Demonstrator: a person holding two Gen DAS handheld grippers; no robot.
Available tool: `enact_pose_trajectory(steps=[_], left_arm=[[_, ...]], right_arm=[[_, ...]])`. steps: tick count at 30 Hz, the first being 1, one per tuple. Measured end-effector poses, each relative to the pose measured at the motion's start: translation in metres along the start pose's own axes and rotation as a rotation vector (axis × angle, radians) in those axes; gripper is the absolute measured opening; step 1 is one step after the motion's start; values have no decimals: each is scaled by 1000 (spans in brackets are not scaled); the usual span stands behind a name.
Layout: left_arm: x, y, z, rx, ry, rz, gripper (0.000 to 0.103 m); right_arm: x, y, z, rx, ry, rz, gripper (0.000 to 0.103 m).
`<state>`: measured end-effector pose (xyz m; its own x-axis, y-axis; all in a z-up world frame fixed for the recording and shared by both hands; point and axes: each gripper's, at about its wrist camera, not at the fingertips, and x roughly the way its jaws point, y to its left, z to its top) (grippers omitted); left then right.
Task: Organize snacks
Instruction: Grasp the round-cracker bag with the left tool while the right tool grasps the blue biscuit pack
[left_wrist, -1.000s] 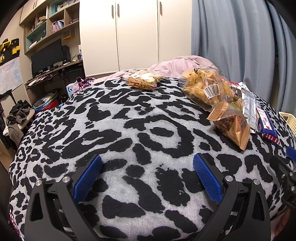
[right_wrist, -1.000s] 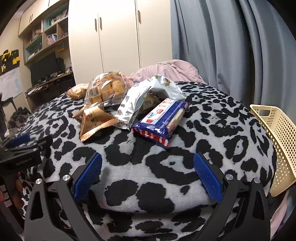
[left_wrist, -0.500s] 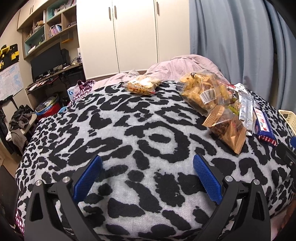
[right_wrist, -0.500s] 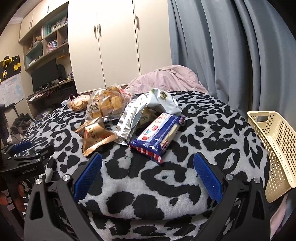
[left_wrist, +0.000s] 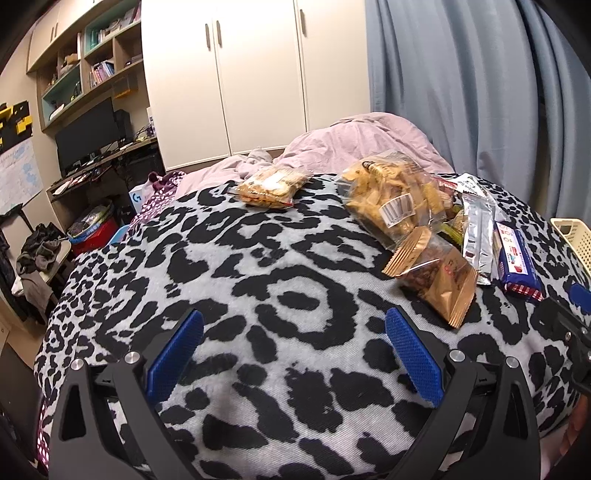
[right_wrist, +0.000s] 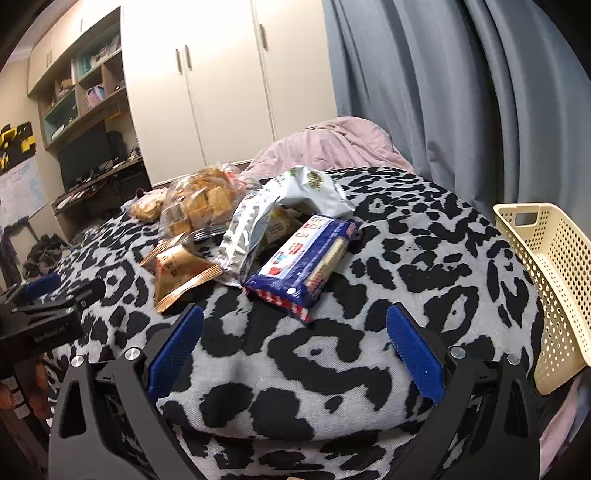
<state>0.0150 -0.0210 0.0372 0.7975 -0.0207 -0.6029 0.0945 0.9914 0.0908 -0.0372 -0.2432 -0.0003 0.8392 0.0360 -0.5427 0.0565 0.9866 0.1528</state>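
Several snack packs lie on a leopard-print blanket. In the right wrist view a blue biscuit pack lies just beyond my open, empty right gripper, with a silver bag, a gold-brown pack and a clear bag of crackers to its left. A cream plastic basket stands at the right. My left gripper is open and empty over bare blanket; the gold-brown pack, crackers bag, blue pack and a small clear snack bag lie beyond it.
A pink duvet is bunched at the far end of the bed. White wardrobe doors and grey curtains stand behind. A desk with a monitor and floor clutter are on the left. The basket's corner shows in the left wrist view.
Both grippers have pulled back and risen a little from the bed, so the snacks look farther off and more of the basket shows. Jaws stayed open.
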Motion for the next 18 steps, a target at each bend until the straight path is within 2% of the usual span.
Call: enact_pose_trajectory(steps=[13,18], left_arm=[[15,-8,29,23,7,-53,98],[27,7,56,18,12,-58,98]], right_arm=[[12,-16,22,42,16,-20,101],[19,-17,29,33,29,-32,101]])
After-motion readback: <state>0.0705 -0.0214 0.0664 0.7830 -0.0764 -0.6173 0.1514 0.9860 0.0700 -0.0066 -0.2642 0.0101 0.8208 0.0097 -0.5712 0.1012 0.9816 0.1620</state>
